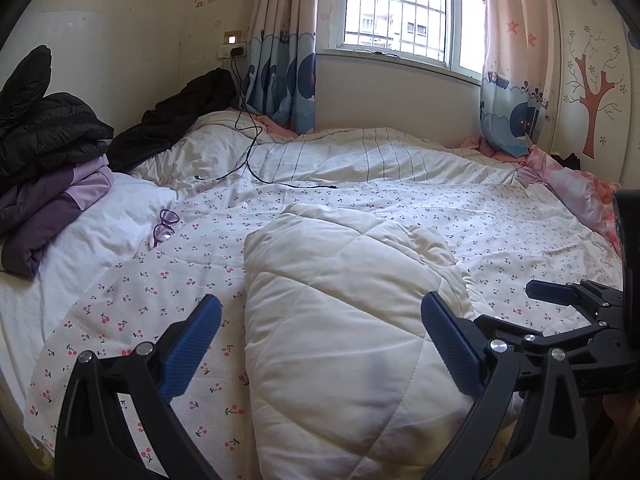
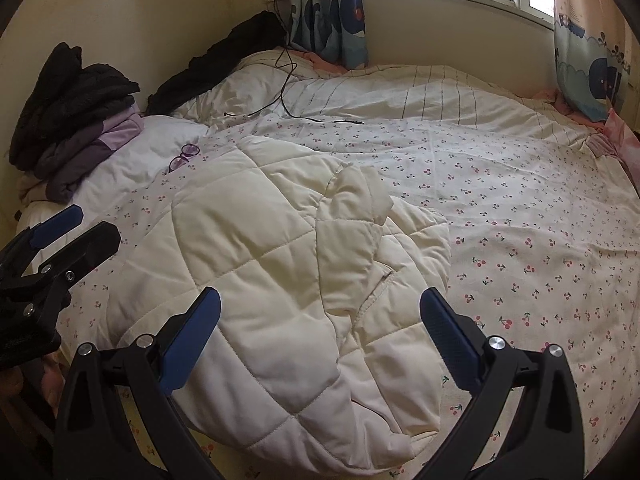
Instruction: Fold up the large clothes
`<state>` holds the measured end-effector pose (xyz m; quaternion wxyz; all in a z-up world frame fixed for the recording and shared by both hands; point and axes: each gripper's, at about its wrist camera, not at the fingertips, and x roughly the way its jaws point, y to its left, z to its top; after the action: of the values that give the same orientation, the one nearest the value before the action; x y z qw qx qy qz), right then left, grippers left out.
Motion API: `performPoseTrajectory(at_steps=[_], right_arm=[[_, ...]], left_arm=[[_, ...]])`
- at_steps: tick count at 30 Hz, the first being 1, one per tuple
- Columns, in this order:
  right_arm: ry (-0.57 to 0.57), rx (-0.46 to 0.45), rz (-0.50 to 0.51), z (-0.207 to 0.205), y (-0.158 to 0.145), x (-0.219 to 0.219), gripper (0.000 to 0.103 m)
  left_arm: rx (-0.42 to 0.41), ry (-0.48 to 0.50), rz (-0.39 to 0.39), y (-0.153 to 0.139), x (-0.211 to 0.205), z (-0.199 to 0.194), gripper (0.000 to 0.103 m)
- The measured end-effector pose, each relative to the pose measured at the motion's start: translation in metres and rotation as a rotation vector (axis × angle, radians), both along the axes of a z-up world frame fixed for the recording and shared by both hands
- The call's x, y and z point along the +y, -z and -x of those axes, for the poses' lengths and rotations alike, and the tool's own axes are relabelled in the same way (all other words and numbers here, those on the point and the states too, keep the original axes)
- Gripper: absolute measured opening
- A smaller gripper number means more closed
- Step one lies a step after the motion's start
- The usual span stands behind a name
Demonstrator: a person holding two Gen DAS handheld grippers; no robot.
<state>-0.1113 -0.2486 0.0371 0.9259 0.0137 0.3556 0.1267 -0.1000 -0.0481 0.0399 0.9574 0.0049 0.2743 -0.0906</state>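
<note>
On the cherry-print bedsheet (image 2: 520,208), a cream quilted jacket (image 2: 280,264) lies partly folded, spread flat for tidying; the left hand-held gripper (image 1: 320,344) and right hand-held gripper (image 2: 320,338) hover above it, jaws apart, holding nothing.

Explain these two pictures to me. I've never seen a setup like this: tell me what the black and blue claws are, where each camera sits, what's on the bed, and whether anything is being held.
The claws are hand-held two-finger grippers, one in each of a person's hands, each with its own camera looking along its fingers. One picture comes from the left gripper, the other from the right gripper. Both are open and hold nothing. A cream quilted jacket lies on the cherry-print sheet. Also on the bed: purple glasses, a black cable and a pile of dark clothes.
</note>
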Motion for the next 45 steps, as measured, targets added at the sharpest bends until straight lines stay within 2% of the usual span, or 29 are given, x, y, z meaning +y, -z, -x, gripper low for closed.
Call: performPoseTrajectory(at_steps=[16, 24, 28, 31, 35, 39, 42, 45], right_arm=[[-0.015, -0.035, 0.019, 0.008, -0.011, 0.001, 0.096], [-0.011, -0.046, 0.033, 0.012, -0.015, -0.002, 0.096], [-0.011, -0.051, 0.036, 0.012, -0.016, -0.003, 0.096], [-0.010, -0.056, 0.035, 0.013, -0.017, -0.005, 0.096], [-0.007, -0.053, 0.039, 0.013, -0.017, -0.005, 0.096], [-0.012, -0.048, 0.046, 0.013, -0.015, -0.003, 0.096], [-0.015, -0.045, 0.047, 0.012, -0.015, -0.001, 0.096], [-0.014, -0.045, 0.046, 0.012, -0.015, -0.001, 0.096]], left_arm=[[-0.046, 0.008, -0.025, -0.006, -0.008, 0.008, 0.096], [-0.011, 0.005, -0.012, -0.005, -0.009, 0.006, 0.096], [-0.022, -0.005, -0.013, -0.006, -0.010, 0.007, 0.096], [-0.033, -0.015, -0.046, -0.006, -0.012, 0.008, 0.096], [-0.007, -0.044, -0.129, -0.002, -0.020, 0.003, 0.096], [0.064, -0.058, -0.096, 0.002, -0.017, -0.004, 0.096], [0.113, -0.091, -0.108, 0.007, -0.017, -0.005, 0.096], [0.116, -0.075, -0.083, 0.006, -0.017, -0.004, 0.096]])
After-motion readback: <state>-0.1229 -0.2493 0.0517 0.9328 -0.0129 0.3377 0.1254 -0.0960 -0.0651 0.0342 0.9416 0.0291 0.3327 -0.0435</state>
